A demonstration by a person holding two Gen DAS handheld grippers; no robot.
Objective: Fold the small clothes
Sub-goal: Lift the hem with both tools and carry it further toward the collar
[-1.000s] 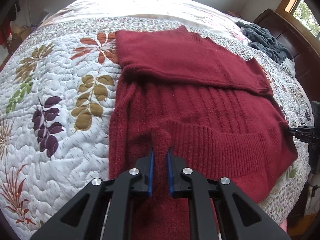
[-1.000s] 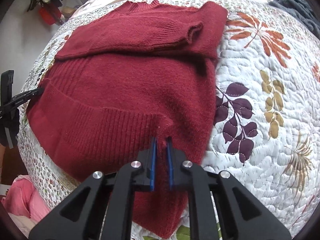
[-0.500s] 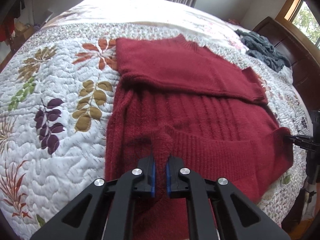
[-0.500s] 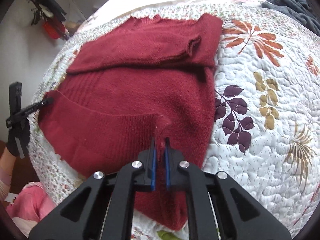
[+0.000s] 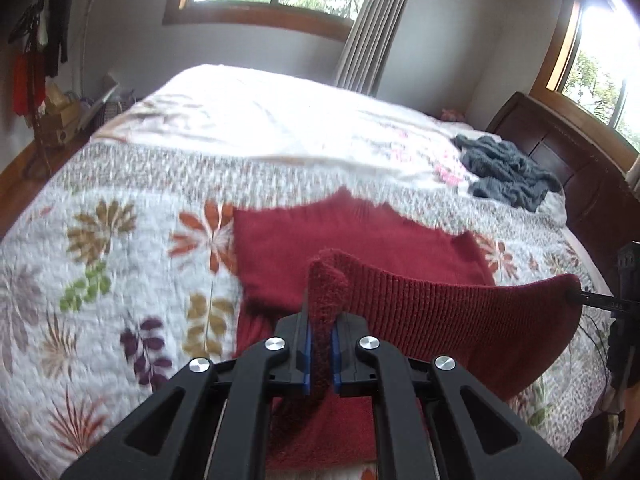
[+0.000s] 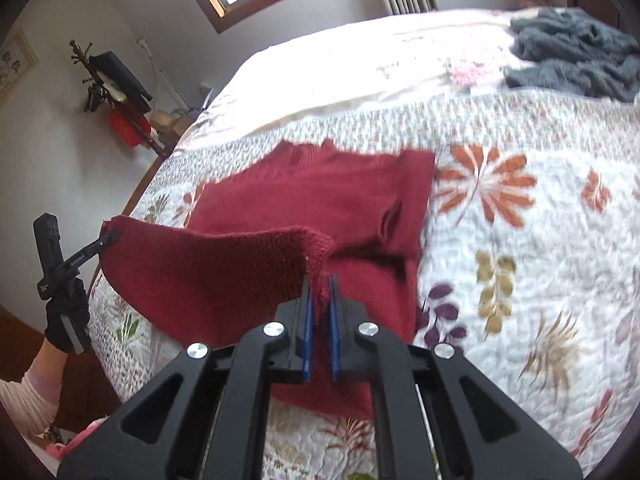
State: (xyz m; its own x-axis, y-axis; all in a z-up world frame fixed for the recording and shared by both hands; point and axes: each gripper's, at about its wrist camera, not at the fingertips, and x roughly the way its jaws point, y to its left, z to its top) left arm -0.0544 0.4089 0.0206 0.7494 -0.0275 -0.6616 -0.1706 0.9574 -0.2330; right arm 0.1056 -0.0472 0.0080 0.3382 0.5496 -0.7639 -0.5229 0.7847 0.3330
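We note a dark red knit sweater lying on a floral quilted bed, its upper half flat toward 12 o'clock with the sleeves folded across the chest. The ribbed hem is raised off the quilt and stretched between the two claws. The left gripper has its jaws nearly together, pinching one hem corner, which stands up as a fuzzy fold between the blue pads. The right gripper is likewise closed tight on the other corner, cloth bunched between its fingers. In the right wrist view the left tool shows at 9 o'clock, held by a black-gloved hand. A crumpled grey garment lies near the wooden headboard, at 2 o'clock, well apart from the sweater.
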